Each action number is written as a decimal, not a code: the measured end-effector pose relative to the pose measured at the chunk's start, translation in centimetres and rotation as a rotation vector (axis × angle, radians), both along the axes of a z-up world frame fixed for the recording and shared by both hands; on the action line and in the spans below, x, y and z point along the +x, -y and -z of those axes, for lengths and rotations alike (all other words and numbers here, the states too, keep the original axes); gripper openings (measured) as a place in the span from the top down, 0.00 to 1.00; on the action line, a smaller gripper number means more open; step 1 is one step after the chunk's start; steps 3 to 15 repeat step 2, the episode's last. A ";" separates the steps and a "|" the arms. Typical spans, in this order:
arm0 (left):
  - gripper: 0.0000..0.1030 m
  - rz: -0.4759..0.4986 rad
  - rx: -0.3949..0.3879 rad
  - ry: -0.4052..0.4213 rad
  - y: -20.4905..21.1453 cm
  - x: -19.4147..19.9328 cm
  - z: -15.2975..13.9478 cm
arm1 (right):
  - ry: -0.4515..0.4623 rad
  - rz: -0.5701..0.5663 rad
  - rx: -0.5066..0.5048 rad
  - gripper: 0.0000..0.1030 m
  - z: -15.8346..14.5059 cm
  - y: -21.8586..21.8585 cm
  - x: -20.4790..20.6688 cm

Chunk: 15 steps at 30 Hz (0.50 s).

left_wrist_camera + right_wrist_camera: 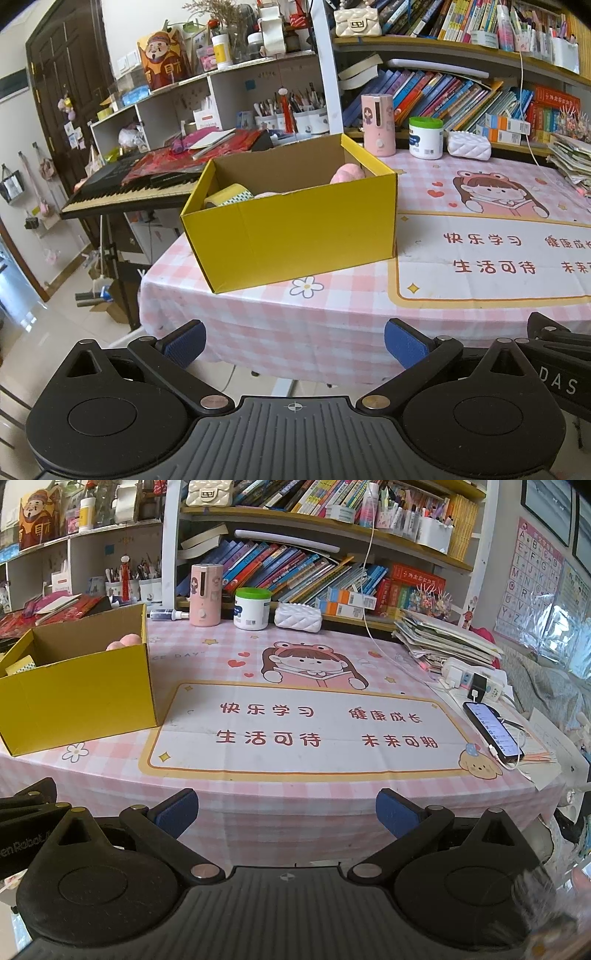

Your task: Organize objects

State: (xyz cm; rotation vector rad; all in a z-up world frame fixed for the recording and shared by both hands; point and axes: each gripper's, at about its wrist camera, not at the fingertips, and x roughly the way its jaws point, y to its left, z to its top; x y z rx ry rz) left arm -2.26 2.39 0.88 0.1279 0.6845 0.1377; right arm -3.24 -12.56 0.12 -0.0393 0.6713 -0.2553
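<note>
The left tool is held level just off the near edge of the worktop, which is covered with a pink-and-white checked cloth. Its blue-padded fingers are spread wide with nothing between them, and they point toward the open yellow cardboard box standing at the worktop's left end.

Inside the box, a roll of yellow tape with a dotted green edge lies in the near left corner, and a soft pink plush object rests against the far right wall; what else is in there cannot be made out.

The right tool hovers beside the left one, also level and off the near edge. Its blue pads are just as widely parted and hold nothing. It faces the printed cream panel with red characters in the middle of the cloth, with the yellow box to its left.

On the right side of the worktop a black smartphone with a lit screen lies plugged into a white cable. At the far edge stand a pink cylindrical dispenser and a white jar with a green lid.
</note>
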 end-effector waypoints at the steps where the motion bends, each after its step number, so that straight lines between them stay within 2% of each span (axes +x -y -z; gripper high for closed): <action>1: 0.00 0.000 -0.001 -0.002 0.0 0.1 0.0 | -0.001 0.000 0.000 0.00 0.0 0.0 0.1; 15: 0.00 0.000 -0.002 -0.004 0.0 0.1 0.0 | -0.003 -0.001 0.000 0.00 0.0 0.1 0.1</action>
